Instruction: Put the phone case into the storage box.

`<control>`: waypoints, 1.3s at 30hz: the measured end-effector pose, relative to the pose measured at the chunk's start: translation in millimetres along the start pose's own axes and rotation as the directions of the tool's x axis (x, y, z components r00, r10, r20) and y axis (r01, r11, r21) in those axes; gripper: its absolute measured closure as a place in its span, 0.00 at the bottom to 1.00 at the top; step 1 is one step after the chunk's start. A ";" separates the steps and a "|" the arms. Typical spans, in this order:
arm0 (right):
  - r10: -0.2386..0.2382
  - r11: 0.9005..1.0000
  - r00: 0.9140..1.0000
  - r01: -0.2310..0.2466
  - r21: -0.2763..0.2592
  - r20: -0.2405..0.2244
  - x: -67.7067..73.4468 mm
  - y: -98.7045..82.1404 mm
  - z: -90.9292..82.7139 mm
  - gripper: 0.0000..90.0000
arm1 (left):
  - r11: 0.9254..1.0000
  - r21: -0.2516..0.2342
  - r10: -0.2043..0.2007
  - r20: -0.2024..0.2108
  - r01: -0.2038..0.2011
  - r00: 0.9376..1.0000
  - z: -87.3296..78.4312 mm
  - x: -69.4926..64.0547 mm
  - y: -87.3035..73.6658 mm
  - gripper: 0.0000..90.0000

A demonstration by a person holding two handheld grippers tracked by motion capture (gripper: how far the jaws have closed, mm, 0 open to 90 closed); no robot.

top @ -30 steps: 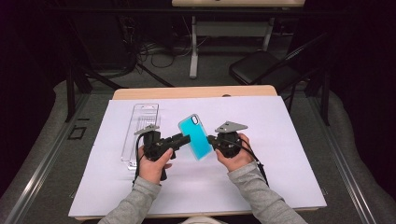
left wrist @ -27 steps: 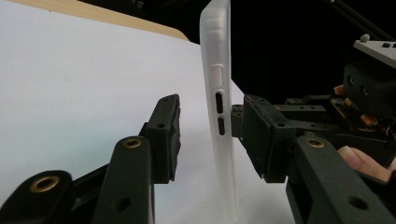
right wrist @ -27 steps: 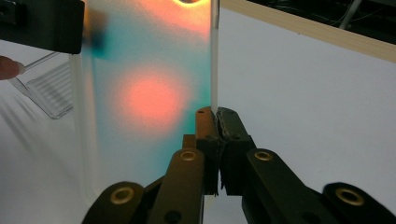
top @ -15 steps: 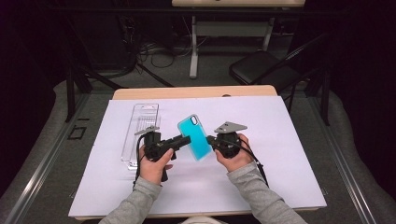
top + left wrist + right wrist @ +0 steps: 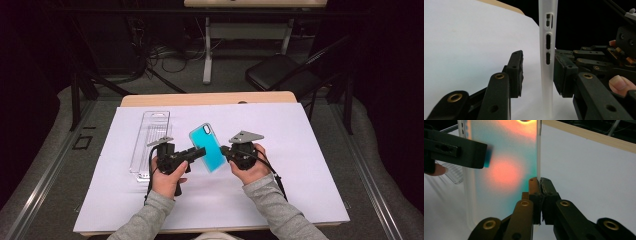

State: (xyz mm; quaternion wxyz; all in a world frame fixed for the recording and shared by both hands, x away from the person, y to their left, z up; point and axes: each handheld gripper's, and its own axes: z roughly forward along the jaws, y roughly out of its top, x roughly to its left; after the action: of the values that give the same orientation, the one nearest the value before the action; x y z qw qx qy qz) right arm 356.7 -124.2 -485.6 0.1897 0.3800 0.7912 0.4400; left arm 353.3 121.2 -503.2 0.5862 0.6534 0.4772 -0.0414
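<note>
A teal phone case [image 5: 207, 147] with frosted white sides is held up off the table, tilted, between my two grippers. My right gripper [image 5: 223, 150] is shut on its right rim; the pads [image 5: 535, 187] pinch the thin edge [image 5: 538, 157]. My left gripper [image 5: 200, 152] reaches in from the left, and the case's side wall with its button slots [image 5: 547, 62] stands between its jaws. Those jaws have just been closing. The right-hand pad [image 5: 560, 72] lies close against the wall, while the left-hand pad [image 5: 517, 72] stands clearly apart from it.
A clear plastic packaging tray [image 5: 152, 137] lies on the white sheet [image 5: 300, 150] to the left of my hands. The wooden table edge [image 5: 210, 98] runs along the back. Beyond it are a dark chair [image 5: 282, 75], cables and a desk leg.
The left gripper's jaws have drawn a little closer around the case's edge. The right hand and the case have kept still.
</note>
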 end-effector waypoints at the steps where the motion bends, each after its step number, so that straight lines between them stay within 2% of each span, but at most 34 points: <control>1: -0.001 1.000 1.000 0.001 0.000 -0.002 0.2 0.0 0.1 0.98 | 1.000 0.000 0.000 0.003 0.000 1.000 0.5 0.0 -0.4 0.69; 27: -0.002 1.000 1.000 0.002 0.010 -0.018 2.7 -0.7 2.3 0.98 | 1.000 0.011 -0.002 0.021 0.001 1.000 2.8 -0.7 -3.2 0.77; 39: 0.006 1.000 1.000 -0.006 0.018 -0.027 2.2 -1.3 3.3 0.98 | 1.000 0.013 0.000 0.029 -0.001 1.000 2.0 -0.7 -3.2 0.86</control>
State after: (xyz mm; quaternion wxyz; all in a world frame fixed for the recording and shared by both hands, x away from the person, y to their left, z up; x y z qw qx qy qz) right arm 356.8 -121.2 -488.4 0.1744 0.3781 0.7964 0.4386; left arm 351.8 118.7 -505.7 0.5886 0.6568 0.4684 -0.0537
